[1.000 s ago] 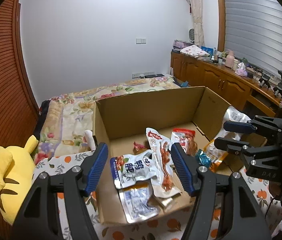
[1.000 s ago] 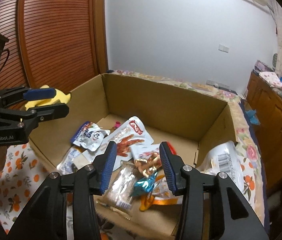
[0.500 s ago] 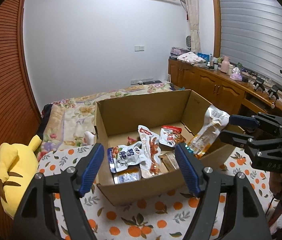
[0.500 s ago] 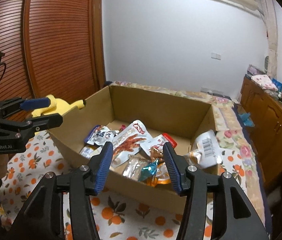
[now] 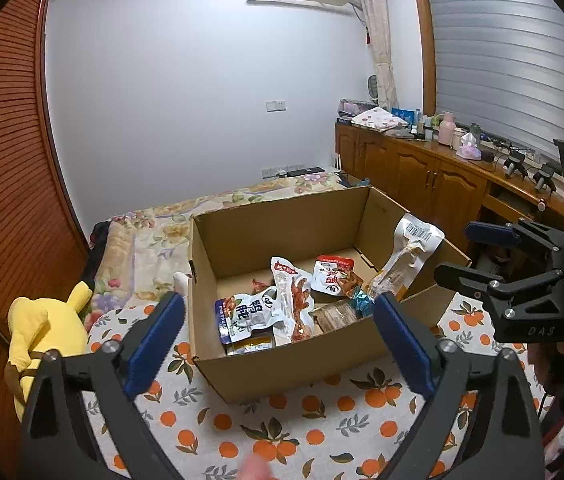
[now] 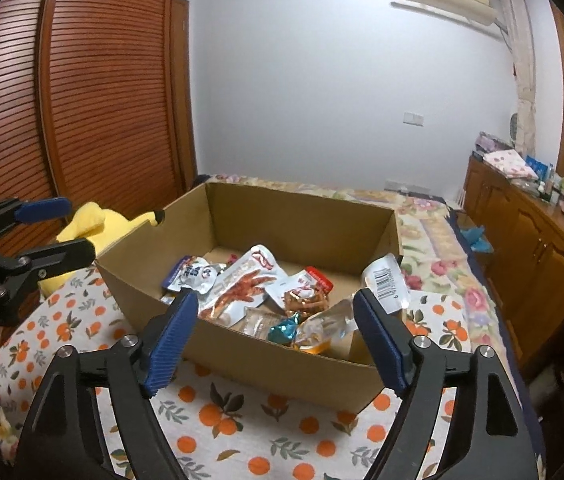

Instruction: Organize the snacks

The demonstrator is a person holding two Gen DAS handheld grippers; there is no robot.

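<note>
Left gripper (image 5: 278,338): fingers spread wide, nothing between them, held back from the box, a stance that looks like surveying, not reaching.
Right gripper (image 6: 274,334): fingers likewise wide apart and empty, hovering short of the near wall; from here both look pulled clear so the whole box can be seen.
Cardboard box (image 5: 282,372): open-topped, just ahead of both pairs of fingers, sitting on the surface (image 5: 321,432) with its orange-print cloth.
Contents: a loose heap of snack packets on the floor of the box, overlapping, not sorted.
White pouch with blue print (image 5: 248,312): nearest the left fingers, lying flat.
Red chicken-feet packet (image 6: 248,286): mid-box, propped over its neighbours.
Teal-wrapped sweet (image 6: 283,330): just beyond the near wall, between the right fingers.
Barcode pouch (image 6: 387,284): leaning up over the box's right rim, likely to slip out.
Yellow plush (image 5: 42,320): outside the box, left of the left fingers.
Judgement: snacks gathered, tidying apparently near done.
</note>
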